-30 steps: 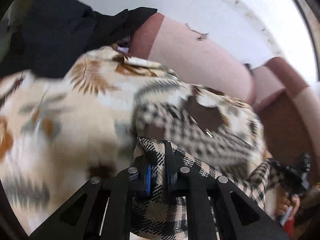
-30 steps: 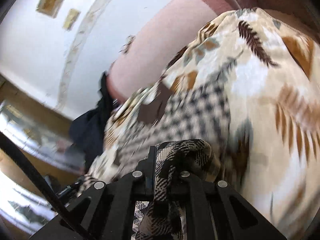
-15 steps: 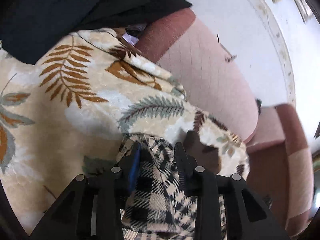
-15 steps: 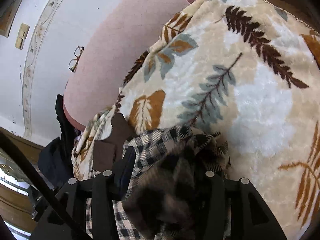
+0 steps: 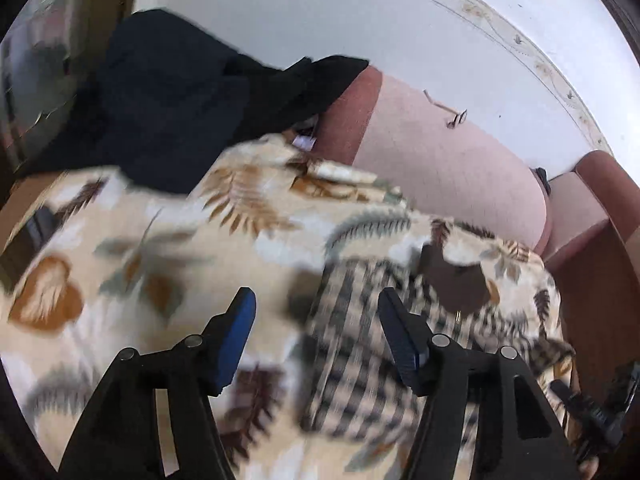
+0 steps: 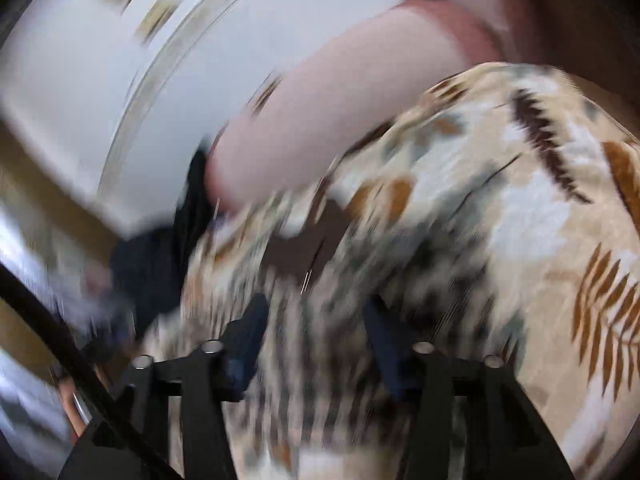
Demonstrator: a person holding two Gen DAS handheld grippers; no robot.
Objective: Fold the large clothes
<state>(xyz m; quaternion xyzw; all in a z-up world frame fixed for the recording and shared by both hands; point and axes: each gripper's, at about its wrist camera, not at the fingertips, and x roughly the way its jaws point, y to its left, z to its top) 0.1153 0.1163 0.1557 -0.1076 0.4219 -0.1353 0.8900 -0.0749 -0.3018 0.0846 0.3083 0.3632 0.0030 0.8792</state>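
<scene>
We hold both grippers spread and empty — the left gripper (image 5: 316, 320) and right gripper (image 6: 316, 320) hang over the checked garment (image 5: 360, 344) lying on the leaf-print blanket (image 5: 160, 240). Regripping through this blur, we risk pinching blanket too — or dragging the fold loose.

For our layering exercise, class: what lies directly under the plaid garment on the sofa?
The plaid garment lies on a leaf-print blanket, which shows all around it. What the blanket covers beneath cannot be seen; pink sofa upholstery shows only beyond its edge.
</scene>
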